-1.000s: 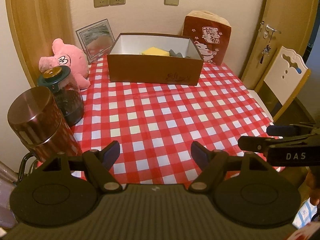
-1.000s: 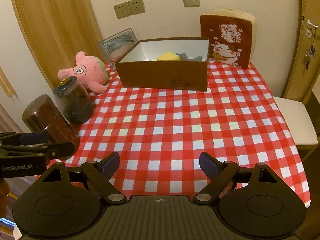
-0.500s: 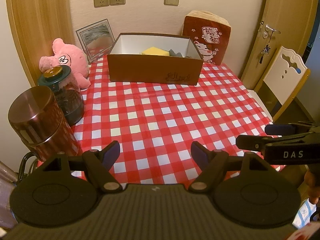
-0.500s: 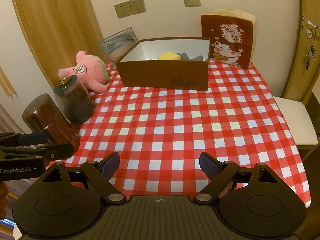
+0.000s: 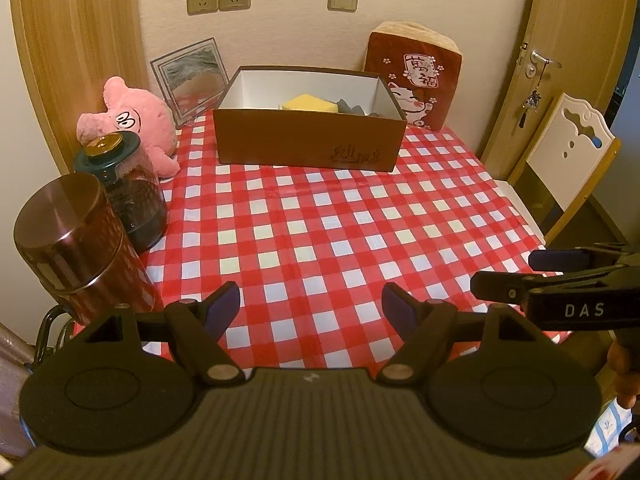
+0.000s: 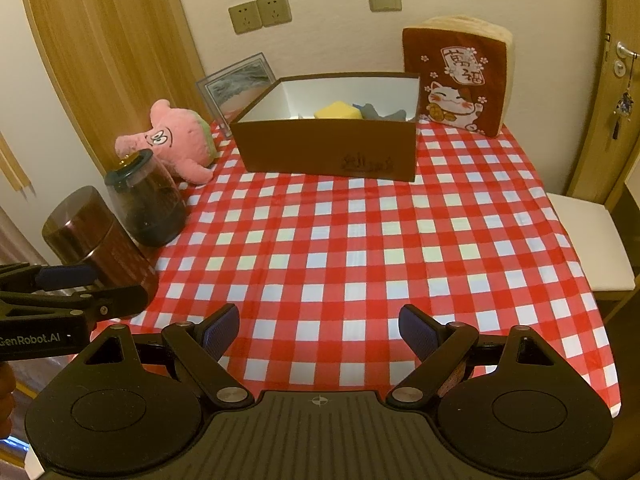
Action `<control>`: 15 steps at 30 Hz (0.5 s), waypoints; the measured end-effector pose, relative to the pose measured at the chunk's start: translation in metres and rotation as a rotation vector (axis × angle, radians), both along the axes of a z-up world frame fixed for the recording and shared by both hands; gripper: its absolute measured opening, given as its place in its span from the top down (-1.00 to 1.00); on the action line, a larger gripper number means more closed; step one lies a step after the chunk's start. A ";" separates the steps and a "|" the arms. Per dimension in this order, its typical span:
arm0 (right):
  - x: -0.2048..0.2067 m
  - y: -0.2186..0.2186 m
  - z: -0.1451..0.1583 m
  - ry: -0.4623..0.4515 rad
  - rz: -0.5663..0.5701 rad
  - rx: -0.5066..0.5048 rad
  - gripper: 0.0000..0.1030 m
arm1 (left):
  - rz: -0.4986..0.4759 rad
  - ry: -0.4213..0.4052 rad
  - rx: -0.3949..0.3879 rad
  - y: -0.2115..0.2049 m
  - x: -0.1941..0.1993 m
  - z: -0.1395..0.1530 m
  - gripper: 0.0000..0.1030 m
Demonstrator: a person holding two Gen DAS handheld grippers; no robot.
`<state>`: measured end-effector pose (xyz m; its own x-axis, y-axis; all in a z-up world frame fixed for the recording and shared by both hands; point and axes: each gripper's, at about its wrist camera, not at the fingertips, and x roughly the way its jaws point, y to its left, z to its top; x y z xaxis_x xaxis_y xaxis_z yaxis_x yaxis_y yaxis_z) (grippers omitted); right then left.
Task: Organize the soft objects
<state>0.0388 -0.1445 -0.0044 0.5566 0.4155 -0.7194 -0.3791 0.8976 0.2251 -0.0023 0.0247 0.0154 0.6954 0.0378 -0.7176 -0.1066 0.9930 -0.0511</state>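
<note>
A brown cardboard box (image 5: 308, 142) (image 6: 332, 146) stands open at the far side of the checked table. Inside lie a yellow soft block (image 5: 308, 103) (image 6: 338, 110) and a grey soft thing (image 5: 350, 106) (image 6: 376, 112). A pink plush toy (image 5: 132, 122) (image 6: 176, 142) lies at the far left, outside the box. A red lucky-cat cushion (image 5: 416, 76) (image 6: 458, 80) leans on the wall behind the box's right end. My left gripper (image 5: 311, 308) hangs open over the near table edge, nothing between its fingers. My right gripper (image 6: 319, 330) is open and empty too, beside it.
A copper tin (image 5: 76, 244) (image 6: 100, 240) and a dark glass jar (image 5: 128, 192) (image 6: 148, 204) stand at the left edge. A framed picture (image 5: 190, 74) leans on the wall. A white chair (image 5: 568, 160) stands to the right, near a door.
</note>
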 end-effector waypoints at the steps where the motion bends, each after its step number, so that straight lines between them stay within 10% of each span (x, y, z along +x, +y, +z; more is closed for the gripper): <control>1: 0.000 0.000 0.000 0.000 0.000 -0.001 -0.68 | -0.001 0.000 0.000 0.000 0.000 0.000 -0.48; 15: 0.004 -0.005 -0.001 0.002 0.001 0.000 -0.68 | -0.003 0.000 0.000 -0.004 0.004 0.001 -0.48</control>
<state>0.0423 -0.1492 -0.0053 0.5549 0.4157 -0.7206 -0.3791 0.8974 0.2257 0.0022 0.0209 0.0163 0.6956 0.0358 -0.7175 -0.1034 0.9933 -0.0507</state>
